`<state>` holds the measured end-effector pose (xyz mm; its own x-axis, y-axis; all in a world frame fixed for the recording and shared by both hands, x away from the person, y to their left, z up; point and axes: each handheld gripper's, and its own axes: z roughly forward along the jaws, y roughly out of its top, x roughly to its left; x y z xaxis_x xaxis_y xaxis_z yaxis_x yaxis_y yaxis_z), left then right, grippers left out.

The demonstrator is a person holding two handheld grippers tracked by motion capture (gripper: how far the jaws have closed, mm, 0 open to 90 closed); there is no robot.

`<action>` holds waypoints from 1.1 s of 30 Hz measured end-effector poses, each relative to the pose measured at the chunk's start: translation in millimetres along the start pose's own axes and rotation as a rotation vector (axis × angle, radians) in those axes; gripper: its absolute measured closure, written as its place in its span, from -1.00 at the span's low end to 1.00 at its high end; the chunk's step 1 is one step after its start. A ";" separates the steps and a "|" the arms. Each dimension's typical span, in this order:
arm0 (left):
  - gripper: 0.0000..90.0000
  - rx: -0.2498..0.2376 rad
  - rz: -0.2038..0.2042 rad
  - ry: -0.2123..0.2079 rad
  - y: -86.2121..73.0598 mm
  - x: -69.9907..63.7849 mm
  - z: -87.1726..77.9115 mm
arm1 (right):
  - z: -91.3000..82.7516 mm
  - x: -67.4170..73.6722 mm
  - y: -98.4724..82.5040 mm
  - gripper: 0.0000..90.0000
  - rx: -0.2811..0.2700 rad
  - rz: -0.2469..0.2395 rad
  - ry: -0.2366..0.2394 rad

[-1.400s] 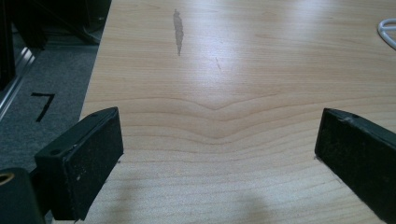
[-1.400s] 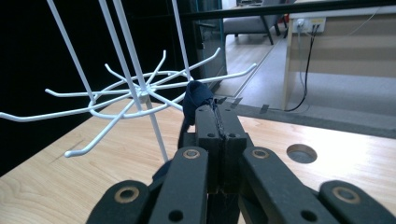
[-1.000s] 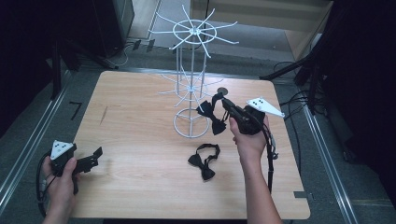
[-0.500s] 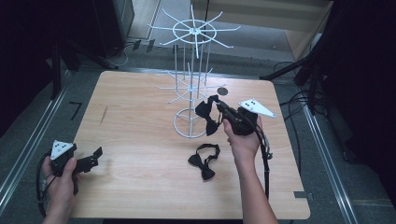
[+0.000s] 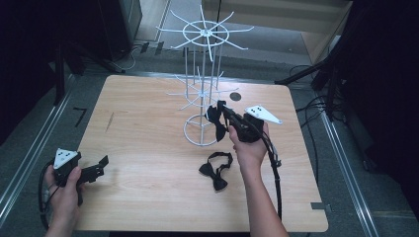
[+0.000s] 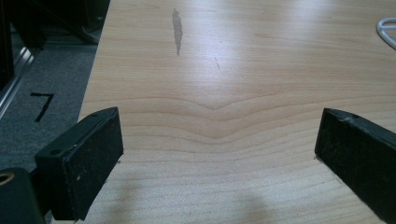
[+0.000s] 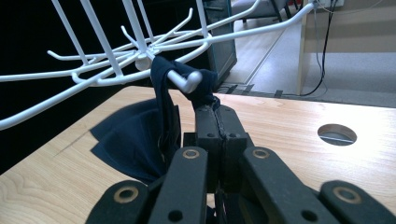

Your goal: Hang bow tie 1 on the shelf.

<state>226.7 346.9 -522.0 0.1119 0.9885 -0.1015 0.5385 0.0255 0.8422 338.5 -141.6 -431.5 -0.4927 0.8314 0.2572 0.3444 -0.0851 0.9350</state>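
A white wire rack [image 5: 205, 89] with hooked arms stands at the table's back middle. My right gripper [image 5: 222, 109] is shut on the strap of a dark bow tie [image 5: 216, 120] beside the rack's lower tier. In the right gripper view the strap loops over a hook tip [image 7: 184, 79] just beyond my closed right gripper [image 7: 215, 114], and the bow [image 7: 135, 140] hangs at the left. A second black bow tie [image 5: 215, 173] lies flat on the table near the right wrist. At the front left corner my left gripper [image 5: 99, 165] rests open, with bare wood between its jaws [image 6: 219, 144].
The wooden table [image 5: 148, 148] has a round cable hole [image 5: 235, 97] behind the rack, also seen as the hole [image 7: 337, 134] in the right gripper view. The rack's ring base [image 6: 387, 30] shows far ahead of the left gripper. Dark floor and cables surround the table.
The right hand has carried the bow tie left and down toward the rack's lower arms. The left hand and the bow tie lying on the table have not moved.
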 end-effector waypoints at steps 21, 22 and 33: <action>-0.97 0.002 0.006 -0.003 0.0 -0.1 0.4 | -18.8 -28.0 -23.3 0.30 0.030 0.013 -0.038; -0.97 0.003 0.006 -0.002 0.0 -0.1 0.3 | -20.0 -29.4 -25.4 0.28 0.036 0.011 -0.042; -0.97 -0.002 0.003 -0.003 -0.2 -0.5 -0.1 | -35.1 -35.6 -59.3 0.20 0.115 -0.022 -0.079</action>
<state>226.5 346.4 -522.0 0.1161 0.9881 -0.1007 0.5361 0.0230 0.8438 307.5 -185.3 -487.6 -0.4384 0.8732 0.2130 0.4261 -0.0067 0.9047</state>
